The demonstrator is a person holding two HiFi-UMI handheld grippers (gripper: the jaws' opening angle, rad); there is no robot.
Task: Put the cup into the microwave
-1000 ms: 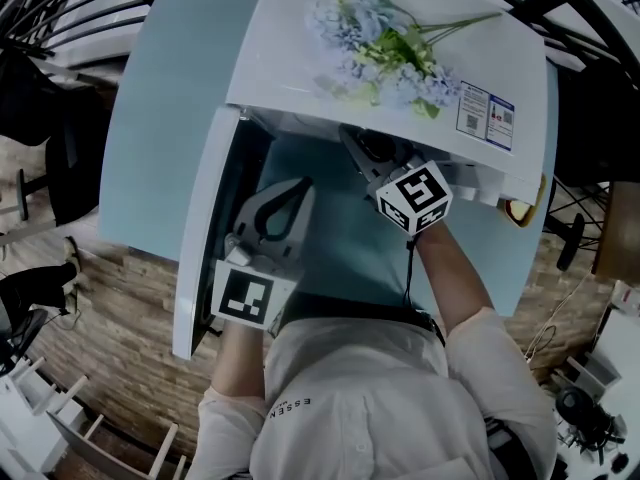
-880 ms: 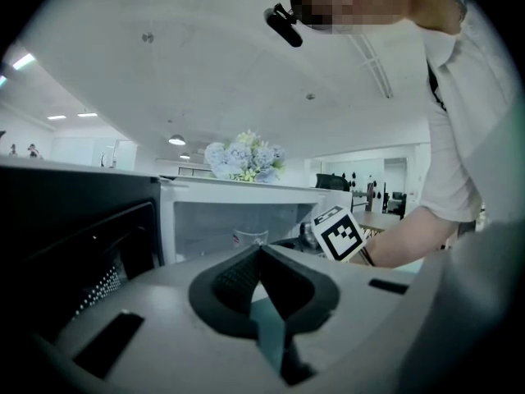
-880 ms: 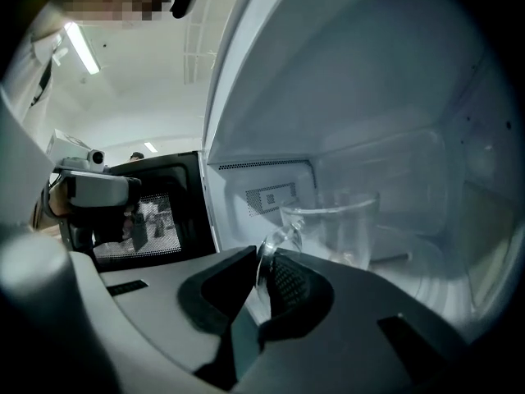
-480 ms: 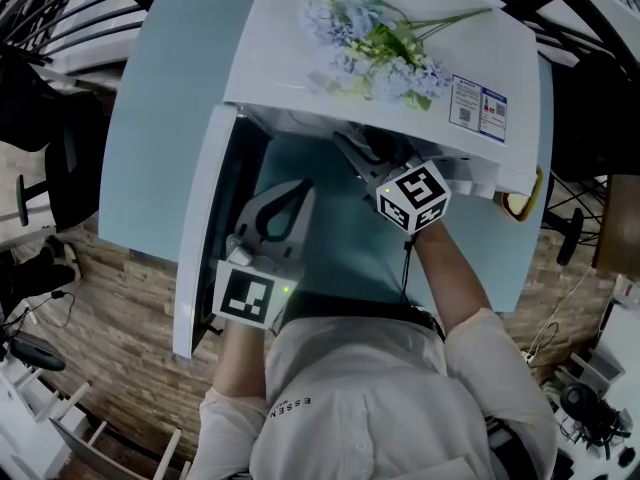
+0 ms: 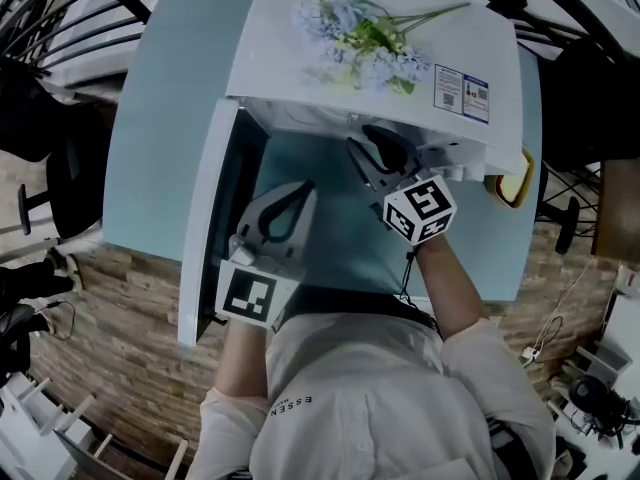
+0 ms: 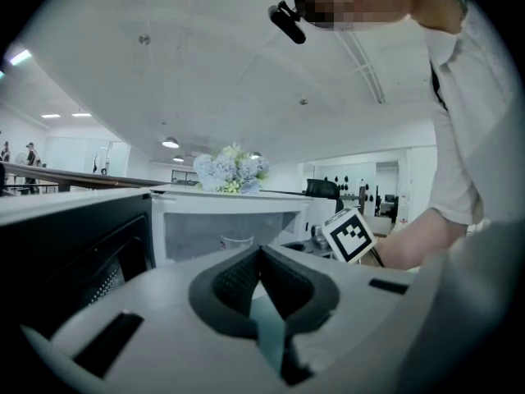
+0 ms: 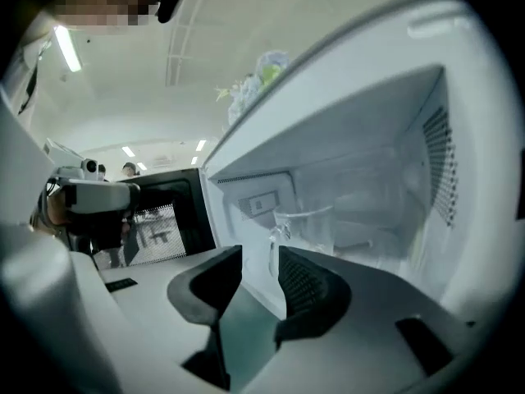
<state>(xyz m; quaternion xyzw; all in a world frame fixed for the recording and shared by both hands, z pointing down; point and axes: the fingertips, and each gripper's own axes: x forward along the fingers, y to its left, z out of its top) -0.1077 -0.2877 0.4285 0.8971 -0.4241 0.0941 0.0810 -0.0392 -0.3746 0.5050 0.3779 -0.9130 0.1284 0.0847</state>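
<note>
Clear cup [image 7: 305, 226] inside microwave [image 7: 385, 113], right gripper [image 7: 261, 259] fingers apart (empty), left gripper [image 6: 261, 254] fingers together.

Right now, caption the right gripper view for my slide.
Open right gripper facing the clear cup standing inside the open microwave.

The clear glass cup [image 7: 305, 224] inside the white microwave oven [image 7: 394, 138] looks faint, its lower part hidden behind the right gripper [image 7: 259, 257].

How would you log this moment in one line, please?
cup: upright inside microwave | door: open | right gripper: open, not gripping cup | left gripper: shut, empty
</note>
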